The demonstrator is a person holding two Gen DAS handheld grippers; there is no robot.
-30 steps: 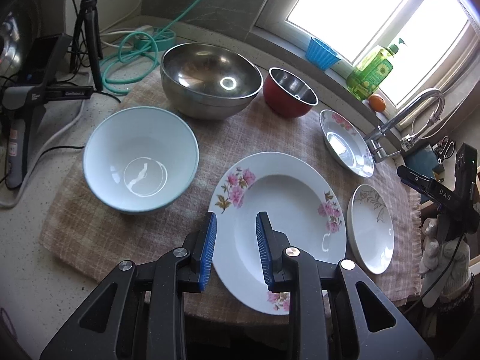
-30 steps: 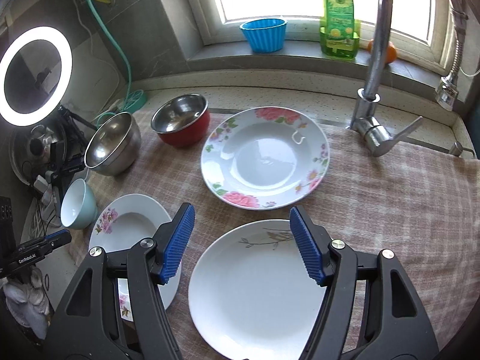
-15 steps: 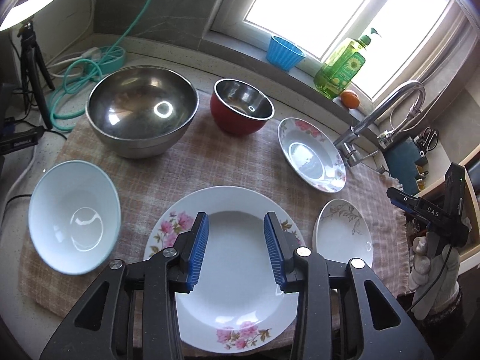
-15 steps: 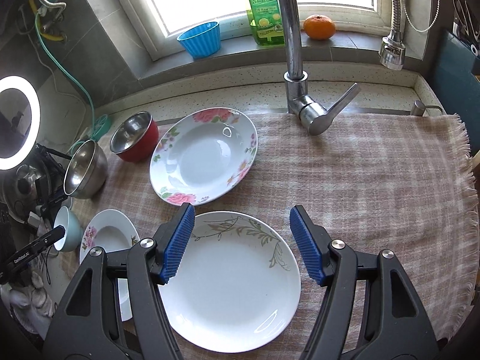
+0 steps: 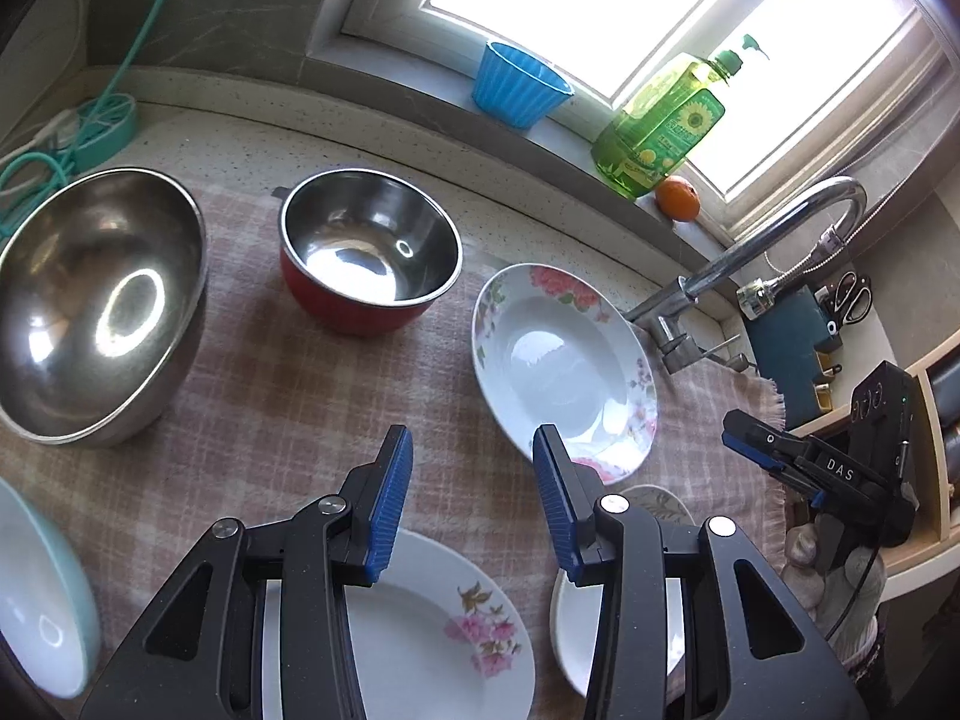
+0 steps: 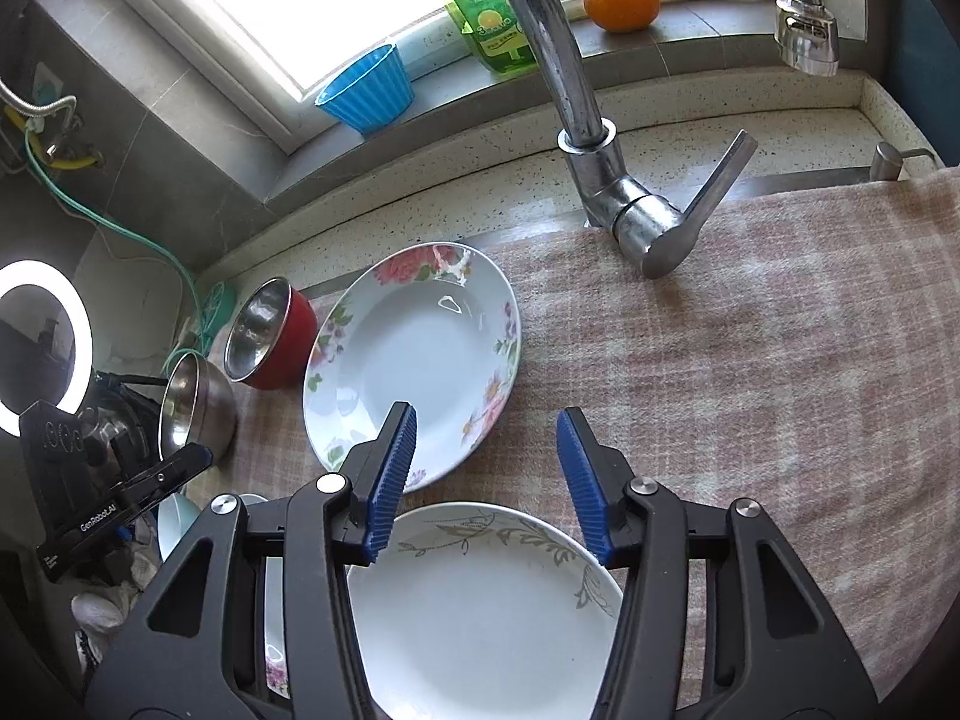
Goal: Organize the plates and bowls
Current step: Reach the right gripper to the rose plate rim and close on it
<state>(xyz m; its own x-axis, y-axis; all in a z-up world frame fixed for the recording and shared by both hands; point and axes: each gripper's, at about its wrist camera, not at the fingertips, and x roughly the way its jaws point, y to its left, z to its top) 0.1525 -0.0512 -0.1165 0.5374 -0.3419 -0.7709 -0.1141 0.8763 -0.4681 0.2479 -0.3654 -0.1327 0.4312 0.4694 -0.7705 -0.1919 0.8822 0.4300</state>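
Left wrist view: the left gripper (image 5: 467,501) has its fingers spread, holding nothing, above the checked cloth (image 5: 300,420). A floral deep plate (image 5: 561,369) lies just beyond the right finger; a pink-flowered plate (image 5: 432,624) is partly hidden beneath.

Right wrist view: the right gripper (image 6: 486,483) is closing on nothing; a leaf-patterned plate (image 6: 480,612) lies below, edges covered.

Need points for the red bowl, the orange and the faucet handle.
red bowl (image 5: 354,306): left wrist view, red outer wall below the rim.
orange (image 6: 621,3): right wrist view, middle of the fruit.
faucet handle (image 6: 717,180): right wrist view, mid-lever.
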